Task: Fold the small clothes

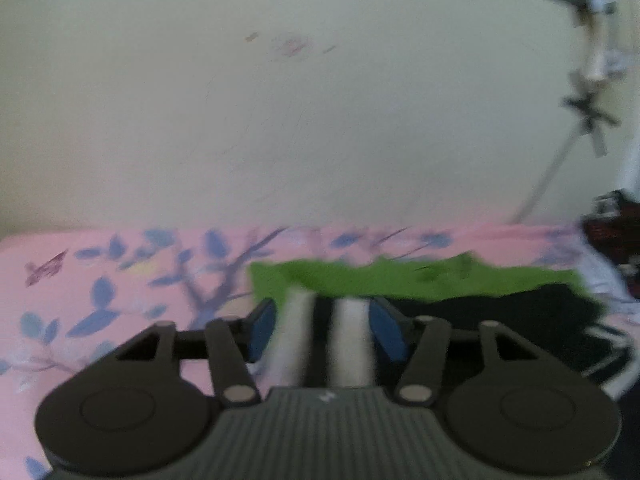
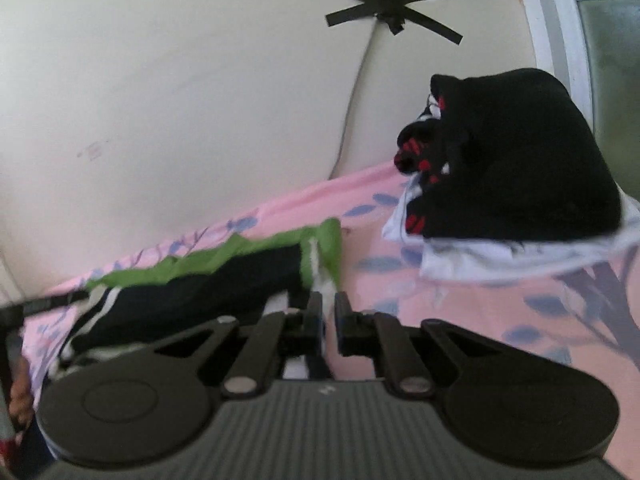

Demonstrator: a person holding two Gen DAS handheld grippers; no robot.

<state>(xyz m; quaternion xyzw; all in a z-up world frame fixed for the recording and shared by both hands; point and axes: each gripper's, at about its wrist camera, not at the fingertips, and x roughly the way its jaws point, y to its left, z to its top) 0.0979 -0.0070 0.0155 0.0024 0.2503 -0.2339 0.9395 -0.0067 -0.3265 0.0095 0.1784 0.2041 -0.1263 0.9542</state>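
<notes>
The work surface is a pink bedsheet (image 2: 460, 320) with a blue leaf print, filling the lower half of both views below a cream wall (image 1: 280, 120).

The task item is a green and black garment (image 2: 224, 280) with white stripes. It lies flat across the centre-left of the right wrist view and across the centre-right of the left wrist view.

Step in hand, as judged: a fold of this garment, at the gripping stage.

The right gripper (image 2: 328, 312), at lower centre of its frame, has its jaws drawn fully together at the garment's right end. Cloth runs in between the fingers there, so a pinch on that edge is likely, though blur prevents confirmation.

The left gripper (image 1: 320, 328) stands roughly half open. Two white stripes and black cloth lie between its blue pads (image 1: 386, 332); the pads are not seen pressing on them.

Next move, as judged: the left jaws must close on the cloth between them before both ends are lifted and carried over together.

Surroundings: a stack of folded clothes (image 2: 520, 184), black on white, occupies the right of the right wrist view, near the garment but clear of it. A cable taped (image 2: 394, 10) to the wall sits at upper centre. Nothing obstructs the fold.
</notes>
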